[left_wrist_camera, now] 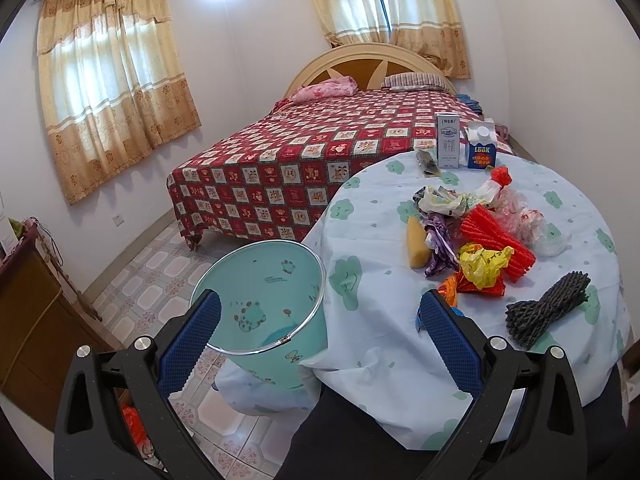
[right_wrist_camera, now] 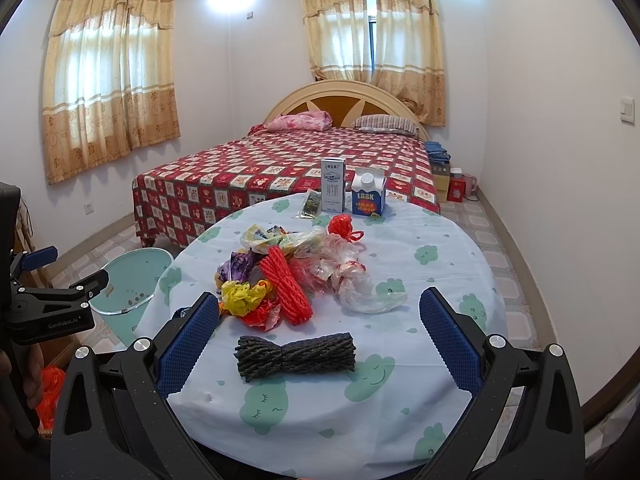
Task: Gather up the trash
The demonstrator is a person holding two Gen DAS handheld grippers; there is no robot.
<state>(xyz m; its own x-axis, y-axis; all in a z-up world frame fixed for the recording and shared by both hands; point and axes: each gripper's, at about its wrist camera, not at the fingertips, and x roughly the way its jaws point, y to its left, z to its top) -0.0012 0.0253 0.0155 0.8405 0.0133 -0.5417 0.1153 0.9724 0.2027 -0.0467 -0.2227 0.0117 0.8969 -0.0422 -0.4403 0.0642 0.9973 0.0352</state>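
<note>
A heap of trash lies on the round table [right_wrist_camera: 420, 288]: a dark foam net [right_wrist_camera: 296, 354] nearest me, a red foam net [right_wrist_camera: 286, 290], a crumpled yellow bag [right_wrist_camera: 242, 294], clear plastic bags [right_wrist_camera: 352, 276] and a purple wrapper [right_wrist_camera: 240, 264]. My right gripper [right_wrist_camera: 320, 300] hangs open just above the dark net, holding nothing. My left gripper [left_wrist_camera: 320, 304] is open and empty too, straddling the table's left edge, with a light-blue bin [left_wrist_camera: 260, 300] below its left finger. The same dark net [left_wrist_camera: 548, 308] and red net [left_wrist_camera: 498, 240] lie to its right.
Two milk cartons [right_wrist_camera: 333, 186] [right_wrist_camera: 368, 198] stand at the table's far edge beside a flat packet [right_wrist_camera: 310, 204]. A bed [right_wrist_camera: 288, 164] with a red patterned cover fills the room behind. A wooden cabinet [left_wrist_camera: 28, 312] stands at left, and an orange bag [right_wrist_camera: 50, 392] lies on the floor.
</note>
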